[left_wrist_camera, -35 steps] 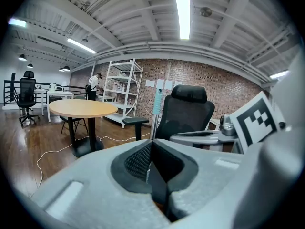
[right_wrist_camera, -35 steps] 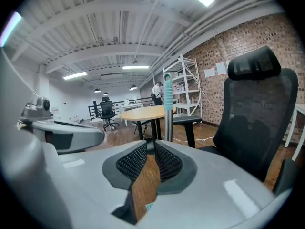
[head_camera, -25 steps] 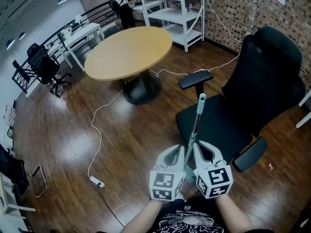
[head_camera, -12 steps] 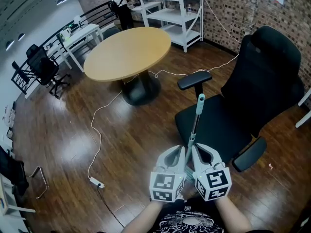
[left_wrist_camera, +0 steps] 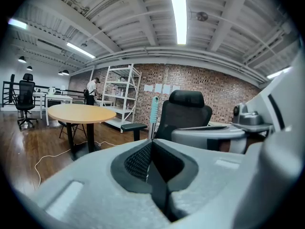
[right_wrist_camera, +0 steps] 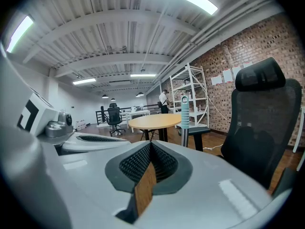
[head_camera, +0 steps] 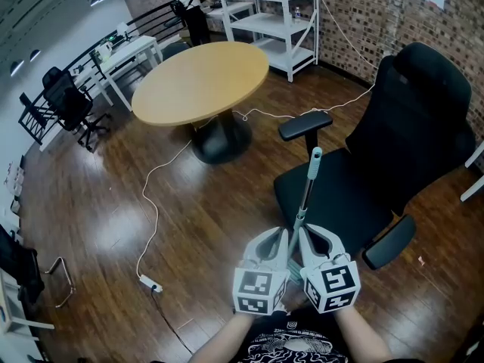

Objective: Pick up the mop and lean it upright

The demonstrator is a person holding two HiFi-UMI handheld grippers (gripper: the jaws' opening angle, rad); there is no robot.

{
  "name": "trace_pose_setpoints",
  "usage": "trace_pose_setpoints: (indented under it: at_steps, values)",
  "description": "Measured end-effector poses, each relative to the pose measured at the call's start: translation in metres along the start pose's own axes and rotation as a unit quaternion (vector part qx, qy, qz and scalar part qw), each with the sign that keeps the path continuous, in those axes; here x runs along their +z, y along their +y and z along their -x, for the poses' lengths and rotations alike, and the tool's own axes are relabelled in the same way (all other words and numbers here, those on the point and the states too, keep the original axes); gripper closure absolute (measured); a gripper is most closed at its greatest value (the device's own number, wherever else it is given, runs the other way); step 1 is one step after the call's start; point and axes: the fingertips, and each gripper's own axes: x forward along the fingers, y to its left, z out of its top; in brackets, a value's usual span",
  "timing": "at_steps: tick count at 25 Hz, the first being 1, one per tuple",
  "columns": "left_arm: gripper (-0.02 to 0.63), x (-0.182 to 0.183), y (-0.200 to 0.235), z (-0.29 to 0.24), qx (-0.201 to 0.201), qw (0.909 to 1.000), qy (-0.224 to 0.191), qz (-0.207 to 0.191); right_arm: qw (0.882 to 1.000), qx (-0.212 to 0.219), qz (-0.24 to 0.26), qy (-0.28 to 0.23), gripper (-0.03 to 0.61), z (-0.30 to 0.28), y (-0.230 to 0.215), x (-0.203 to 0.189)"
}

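Note:
The mop's grey pole (head_camera: 304,203) with a teal grip (head_camera: 314,154) stands up in front of the black office chair (head_camera: 408,127), its top close to the chair's left armrest (head_camera: 304,124). My left gripper (head_camera: 278,235) and right gripper (head_camera: 306,234) sit side by side low in the head view, with the pole running up between the two of them. Both are shut with nothing between their own jaws. The teal grip shows ahead in the left gripper view (left_wrist_camera: 154,109) and the right gripper view (right_wrist_camera: 185,112). The mop's lower end is hidden under the grippers.
A round wooden table (head_camera: 200,80) stands ahead on the left. A white cable (head_camera: 155,203) trails over the wood floor to a power strip (head_camera: 151,283). White shelving (head_camera: 272,21) lines the brick wall, with a person (head_camera: 187,2) beside it. Desks and office chairs (head_camera: 68,100) stand far left.

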Motion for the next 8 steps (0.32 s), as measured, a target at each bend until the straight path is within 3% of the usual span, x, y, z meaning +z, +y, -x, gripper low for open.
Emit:
trace_pose_setpoints:
  at_steps: [8]
  values:
    - [0.614, -0.004, 0.001, -0.0072, -0.001, 1.0, 0.002, 0.005, 1.0, 0.0, -0.002, 0.002, 0.578, -0.0049, -0.0053, -0.0038]
